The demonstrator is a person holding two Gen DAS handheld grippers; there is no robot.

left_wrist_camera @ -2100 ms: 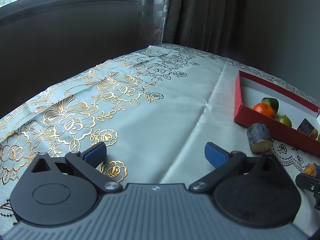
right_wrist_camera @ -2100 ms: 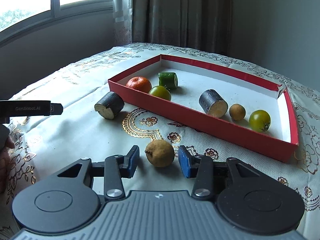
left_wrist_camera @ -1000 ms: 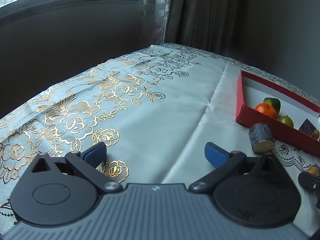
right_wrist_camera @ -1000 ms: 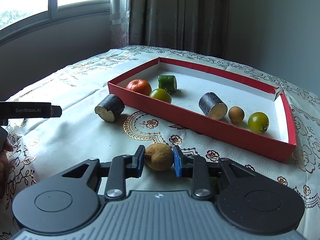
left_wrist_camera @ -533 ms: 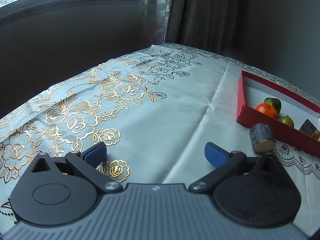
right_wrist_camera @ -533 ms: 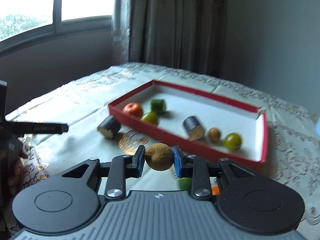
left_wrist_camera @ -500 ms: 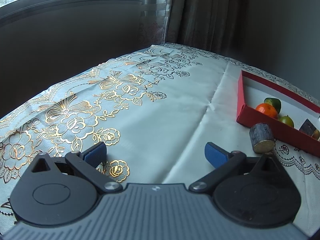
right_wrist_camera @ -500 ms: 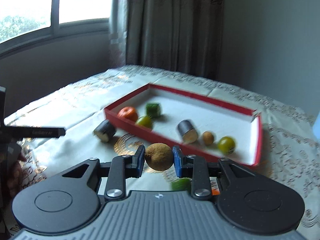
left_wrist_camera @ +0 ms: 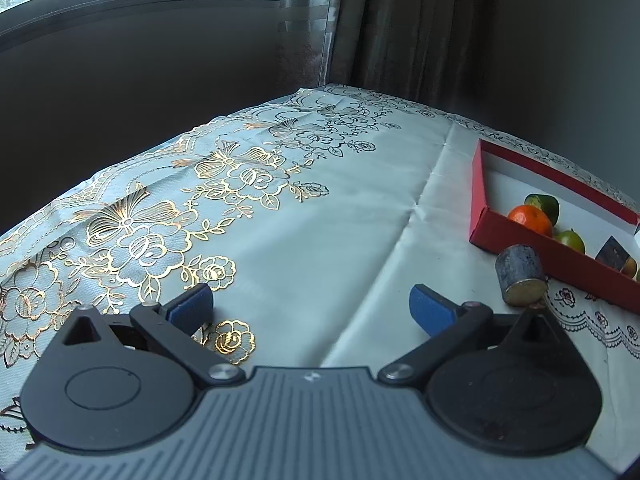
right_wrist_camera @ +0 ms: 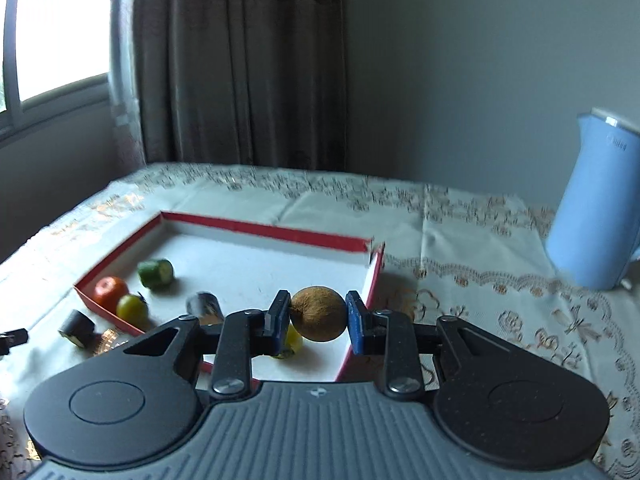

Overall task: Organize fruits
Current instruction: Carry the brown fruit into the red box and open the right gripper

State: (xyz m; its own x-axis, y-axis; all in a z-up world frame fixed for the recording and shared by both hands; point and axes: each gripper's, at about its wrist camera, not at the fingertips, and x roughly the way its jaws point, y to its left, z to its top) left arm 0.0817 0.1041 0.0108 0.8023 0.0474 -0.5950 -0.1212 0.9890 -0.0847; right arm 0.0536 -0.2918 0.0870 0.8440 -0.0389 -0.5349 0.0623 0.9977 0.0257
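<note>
Red tray (right_wrist_camera: pixel 264 227), orange (right_wrist_camera: pixel 111 291), green fruit (right_wrist_camera: pixel 131 306) inside

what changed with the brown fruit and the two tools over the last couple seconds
The right tool closed on the brown fruit, lifted it off the tablecloth and carried it over the red tray. The left tool stayed open and still, and the dark cylinder stayed outside the tray.

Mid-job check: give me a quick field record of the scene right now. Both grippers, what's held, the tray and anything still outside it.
right gripper: shut on brown fruit, lifted above the tray's near right end
left gripper: open, holding nothing, over the tablecloth
red tray: holds orange, green chunk, green-yellow fruit, dark chunk; other items partly hidden
outside tray: dark cylinder piece, on the cloth by the near wall
blue kettle: right of tray
</note>
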